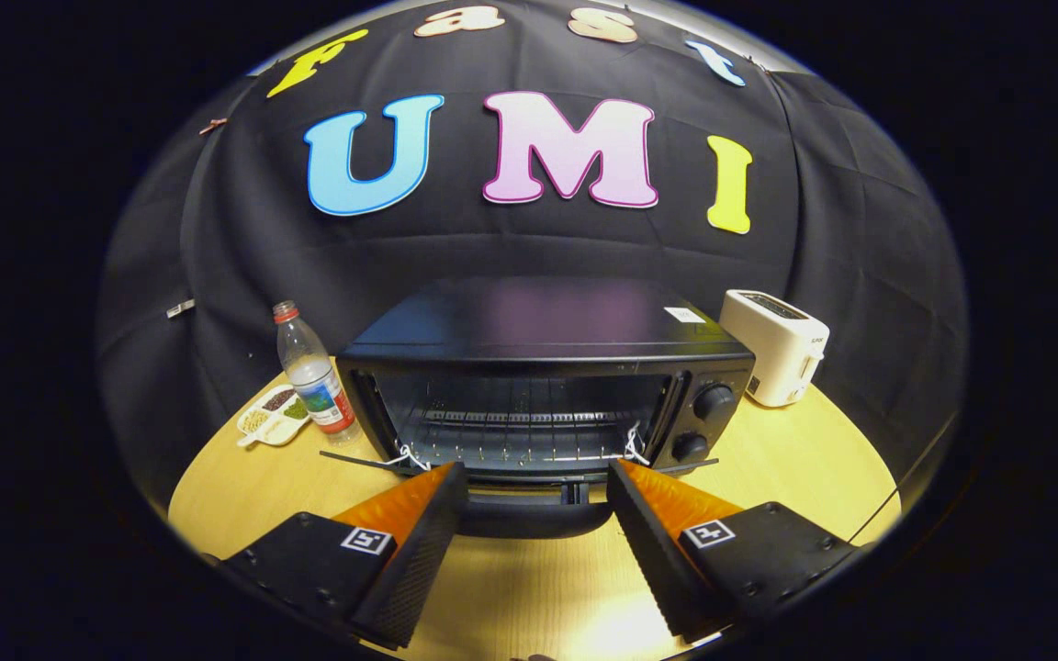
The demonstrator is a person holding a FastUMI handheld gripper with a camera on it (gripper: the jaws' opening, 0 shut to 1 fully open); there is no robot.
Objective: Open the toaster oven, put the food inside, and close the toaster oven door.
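Oven (538, 367): on table (814, 459), door (529, 509) down, rack bare | Gripper (536, 477): fingers apart, empty, flanking door's edge | Food: unidentified | Risk: fingers may snag door, jolting oven.

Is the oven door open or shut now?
Open. The oven door lies folded down ahead of the open gripper, and the bare rack inside shows.

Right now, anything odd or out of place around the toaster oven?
One oddity: white string is tied at both lower front corners of the black toaster oven, apparently a makeshift fix. Its door hangs open, rack empty. The clear plastic bottle stands upright; nothing spilled. The hand-held gripper is open, straddling the door.
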